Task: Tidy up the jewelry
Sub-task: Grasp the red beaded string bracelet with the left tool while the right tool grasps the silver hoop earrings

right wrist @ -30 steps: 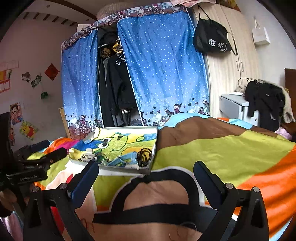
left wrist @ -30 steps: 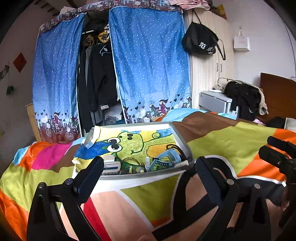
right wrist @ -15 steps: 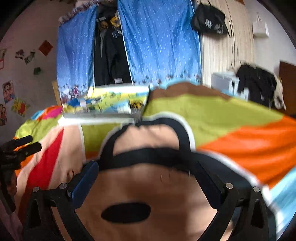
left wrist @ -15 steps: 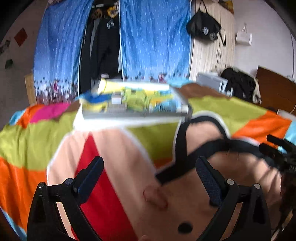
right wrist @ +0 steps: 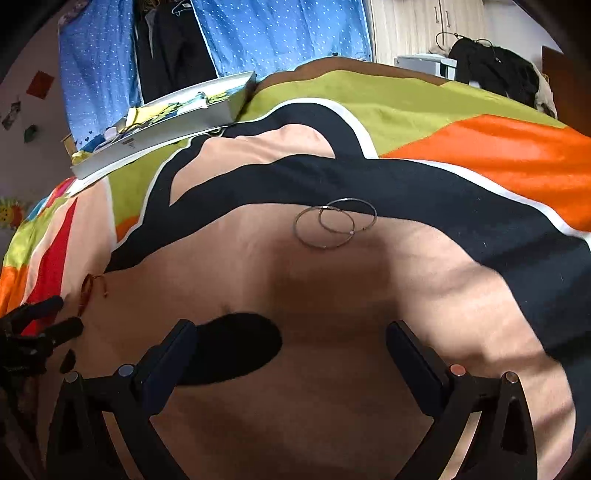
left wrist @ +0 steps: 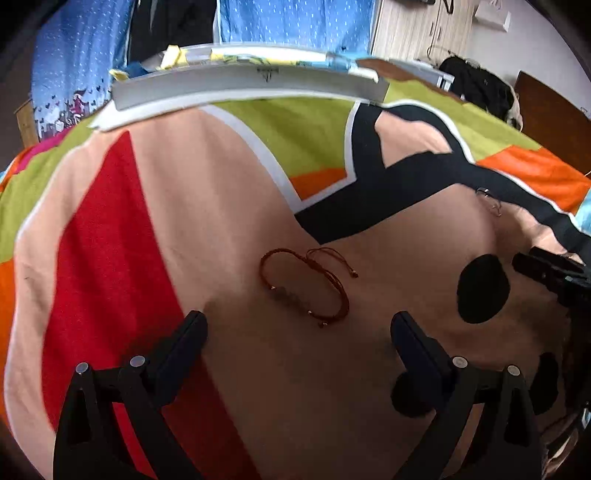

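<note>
Your left gripper (left wrist: pixel 297 325) has its jaws spread wide, nothing between them, hanging over the bed's patterned blanket (left wrist: pixel 155 206). Just ahead of those jaws lies the red cord bracelet (left wrist: pixel 304 286), flat on the peach patch. Your right gripper (right wrist: pixel 290 334) is the same story: jaws spread, empty, low above the blanket. Ahead of it sit two silver hoop earrings (right wrist: pixel 334 227), overlapping each other, right at the edge of the black stripe. Farther out, the grey jewelry box (right wrist: pixel 166 125) rests on the blanket, near the blue curtain (right wrist: pixel 280 33).
</note>
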`<state>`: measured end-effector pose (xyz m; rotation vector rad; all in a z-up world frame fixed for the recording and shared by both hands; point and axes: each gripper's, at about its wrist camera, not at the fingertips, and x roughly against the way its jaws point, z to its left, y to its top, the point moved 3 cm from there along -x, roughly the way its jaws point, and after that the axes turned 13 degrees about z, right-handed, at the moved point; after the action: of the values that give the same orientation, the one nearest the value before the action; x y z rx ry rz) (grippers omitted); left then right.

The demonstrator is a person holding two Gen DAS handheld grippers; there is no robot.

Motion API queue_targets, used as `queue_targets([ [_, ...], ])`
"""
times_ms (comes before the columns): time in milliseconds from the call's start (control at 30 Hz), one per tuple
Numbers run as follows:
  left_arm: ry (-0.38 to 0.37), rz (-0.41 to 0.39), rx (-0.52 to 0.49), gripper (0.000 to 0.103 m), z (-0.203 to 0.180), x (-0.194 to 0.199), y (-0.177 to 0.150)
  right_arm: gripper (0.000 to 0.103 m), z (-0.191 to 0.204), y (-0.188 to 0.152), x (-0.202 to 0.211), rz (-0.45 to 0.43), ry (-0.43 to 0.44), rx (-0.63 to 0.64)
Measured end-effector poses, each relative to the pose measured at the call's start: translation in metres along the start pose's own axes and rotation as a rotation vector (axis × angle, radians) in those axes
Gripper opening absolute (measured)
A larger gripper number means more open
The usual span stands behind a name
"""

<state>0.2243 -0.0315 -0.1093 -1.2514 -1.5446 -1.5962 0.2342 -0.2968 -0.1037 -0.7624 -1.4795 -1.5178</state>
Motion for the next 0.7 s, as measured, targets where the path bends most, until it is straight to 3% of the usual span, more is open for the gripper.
queue_targets([
  [467,-0.093,0.015,0.035,0.097,0.014,-0.014,0.014,0.103,-0.018,0.069,-0.028,-0.02,-0.02,0.02],
  [700,-0.109,0.014,0.048,0.097,0.016,-0.014,0.015,0.101,-0.013,0.07,-0.043,0.009,0.032,0.037],
])
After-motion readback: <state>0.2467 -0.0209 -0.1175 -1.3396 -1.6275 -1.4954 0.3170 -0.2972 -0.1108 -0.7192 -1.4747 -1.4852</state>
